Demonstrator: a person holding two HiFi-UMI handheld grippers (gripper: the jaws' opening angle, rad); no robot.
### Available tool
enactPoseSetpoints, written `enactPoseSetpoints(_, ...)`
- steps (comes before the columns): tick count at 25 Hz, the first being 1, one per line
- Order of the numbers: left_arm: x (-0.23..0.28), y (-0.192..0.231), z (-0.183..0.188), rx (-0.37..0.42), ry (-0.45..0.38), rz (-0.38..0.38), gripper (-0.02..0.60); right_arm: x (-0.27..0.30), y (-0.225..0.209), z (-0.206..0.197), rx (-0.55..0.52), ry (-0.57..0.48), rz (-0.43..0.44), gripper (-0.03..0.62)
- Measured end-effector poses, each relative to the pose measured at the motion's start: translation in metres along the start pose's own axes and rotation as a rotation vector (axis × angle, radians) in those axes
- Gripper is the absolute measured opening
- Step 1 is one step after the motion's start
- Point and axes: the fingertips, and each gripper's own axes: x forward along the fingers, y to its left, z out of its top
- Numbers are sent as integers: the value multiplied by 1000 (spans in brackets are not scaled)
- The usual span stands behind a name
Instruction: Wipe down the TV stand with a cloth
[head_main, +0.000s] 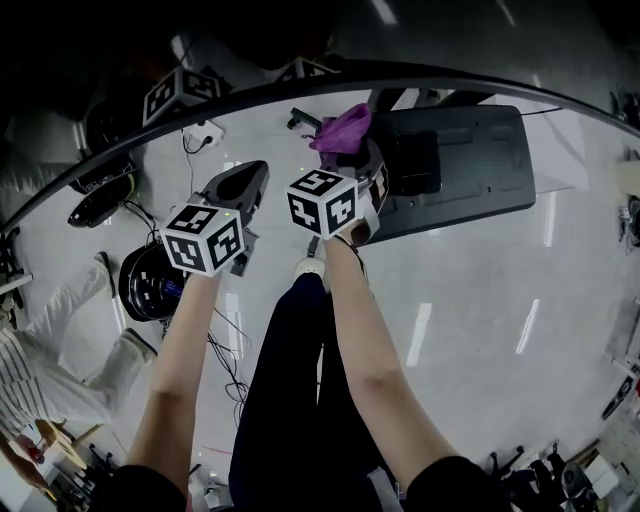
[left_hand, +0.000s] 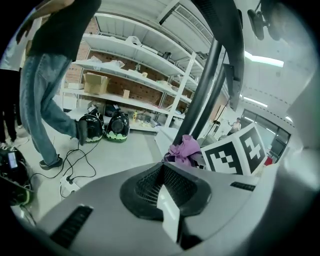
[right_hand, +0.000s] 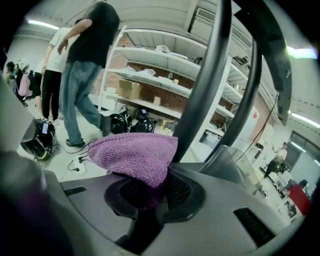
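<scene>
You are gripping purple cloth (right_hand: 134, 154) in right gripper (right_hand: 150, 190), jaws pinching its lower corner, rest bunching above. Left gripper (left_hand: 162, 175) jaws meeting, nothing between (idling beside the right one). TV stand base (head_main: 470, 165) lying dark on floor just ahead of cloth, black posts (right_hand: 207, 75) rising close in front. Cloth-to-stand contact unclear. For wiping, you are needing cloth lowered flat onto base, light pressure, overlapping strokes, firm pinch so cloth is not slipping.
</scene>
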Motion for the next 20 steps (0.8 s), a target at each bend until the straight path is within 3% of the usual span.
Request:
enactPoseSetpoints(9, -5, 6, -7, -4, 16, -7, 6, -1, -19, -7, 131, 28, -36, 77)
enactPoseSetpoints(15, -10, 7, -11, -25, 5, 9, 6, -30, 2, 3, 161, -19, 95, 77)
enactPoseSetpoints(20, -10, -3, -20, -26, 17, 1, 6, -67, 23, 7, 125, -73, 173, 77)
